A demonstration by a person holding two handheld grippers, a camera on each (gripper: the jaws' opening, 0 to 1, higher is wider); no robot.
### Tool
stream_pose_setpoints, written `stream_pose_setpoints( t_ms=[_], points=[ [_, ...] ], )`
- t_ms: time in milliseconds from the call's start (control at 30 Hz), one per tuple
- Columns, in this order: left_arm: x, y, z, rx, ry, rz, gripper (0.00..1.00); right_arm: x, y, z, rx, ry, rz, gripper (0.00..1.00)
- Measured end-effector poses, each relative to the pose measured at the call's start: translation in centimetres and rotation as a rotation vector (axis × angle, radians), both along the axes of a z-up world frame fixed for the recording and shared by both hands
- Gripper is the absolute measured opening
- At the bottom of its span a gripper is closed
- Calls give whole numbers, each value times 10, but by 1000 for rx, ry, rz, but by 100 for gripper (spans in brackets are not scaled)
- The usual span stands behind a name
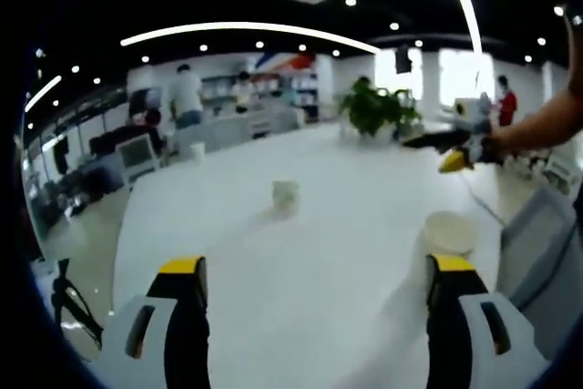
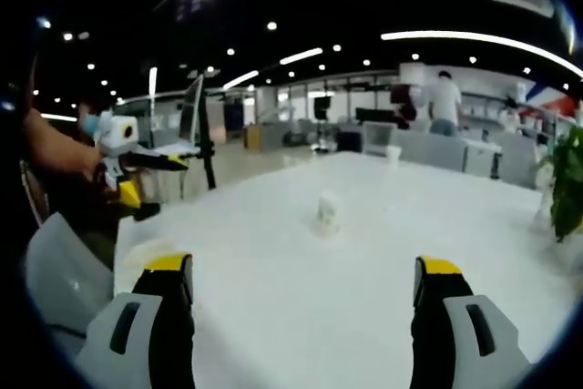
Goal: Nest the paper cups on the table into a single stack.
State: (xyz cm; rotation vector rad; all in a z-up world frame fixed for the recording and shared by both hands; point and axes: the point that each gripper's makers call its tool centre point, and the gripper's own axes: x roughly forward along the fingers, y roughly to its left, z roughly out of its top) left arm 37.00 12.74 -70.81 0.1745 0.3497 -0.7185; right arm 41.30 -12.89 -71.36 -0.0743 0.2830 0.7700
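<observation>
Two paper cups (image 1: 285, 195) (image 1: 450, 230) in left gripper view, one (image 2: 328, 212) in right.

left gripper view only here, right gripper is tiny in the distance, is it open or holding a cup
Observer: In the right gripper view the right gripper is open, its jaws set wide apart with nothing between them.
Operator: ok, any cup lined up for it
Observer: Yes. One paper cup stands on the white table almost straight ahead of that gripper, clearly apart from its jaws.
</observation>
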Motion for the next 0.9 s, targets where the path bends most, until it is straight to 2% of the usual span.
stream_pose_setpoints(
  t_ms=[333,500,900],
  points=[
    [-1,-3,-7,2,24,-2,98,31,8,-9,31,19,-2,98],
    [-1,-4,-10,-4,33,3,98,46,13,-18,19,26,7,98],
    [2,-6,-7,-60,28,25,98,83,27,-32,22,48,8,97]
  ],
)
